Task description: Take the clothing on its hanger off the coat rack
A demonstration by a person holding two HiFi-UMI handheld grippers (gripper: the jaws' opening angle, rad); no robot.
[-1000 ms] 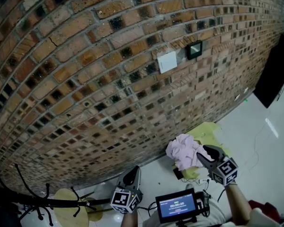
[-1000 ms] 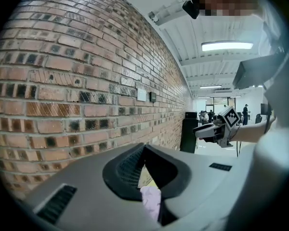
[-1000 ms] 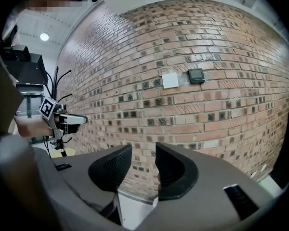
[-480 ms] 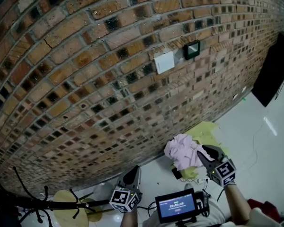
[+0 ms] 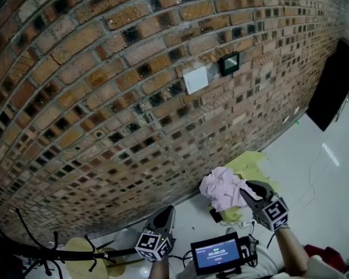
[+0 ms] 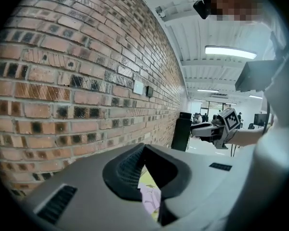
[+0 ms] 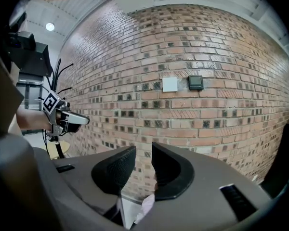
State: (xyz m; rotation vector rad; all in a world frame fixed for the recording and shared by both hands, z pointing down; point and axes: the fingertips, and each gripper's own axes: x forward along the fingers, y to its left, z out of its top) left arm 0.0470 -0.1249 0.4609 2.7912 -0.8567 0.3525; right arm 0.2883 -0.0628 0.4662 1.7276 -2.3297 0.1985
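Observation:
Pink clothing (image 5: 221, 188) lies bunched over a yellow-green sheet (image 5: 253, 163) at the foot of the brick wall; I cannot make out a hanger. My right gripper (image 5: 244, 192) has its tips at the clothing's right edge, and whether it touches is unclear. In the right gripper view its jaws (image 7: 143, 150) stand apart with only wall between the pads and a bit of pink cloth (image 7: 147, 203) below. My left gripper (image 5: 164, 212) is shut and empty, pointing at the wall. The black coat rack (image 5: 58, 250) with bare hooks stands far left.
A round wooden base (image 5: 84, 257) sits under the rack. A small dark object (image 5: 216, 215) lies just below the clothing. On the wall are a white plate (image 5: 195, 80) and a black box (image 5: 230, 63). A black panel (image 5: 331, 86) stands at right; a screen (image 5: 216, 253) sits at my chest.
The whole view has drifted slightly left and up. Both grippers and the pink clothing keep their places relative to one another.

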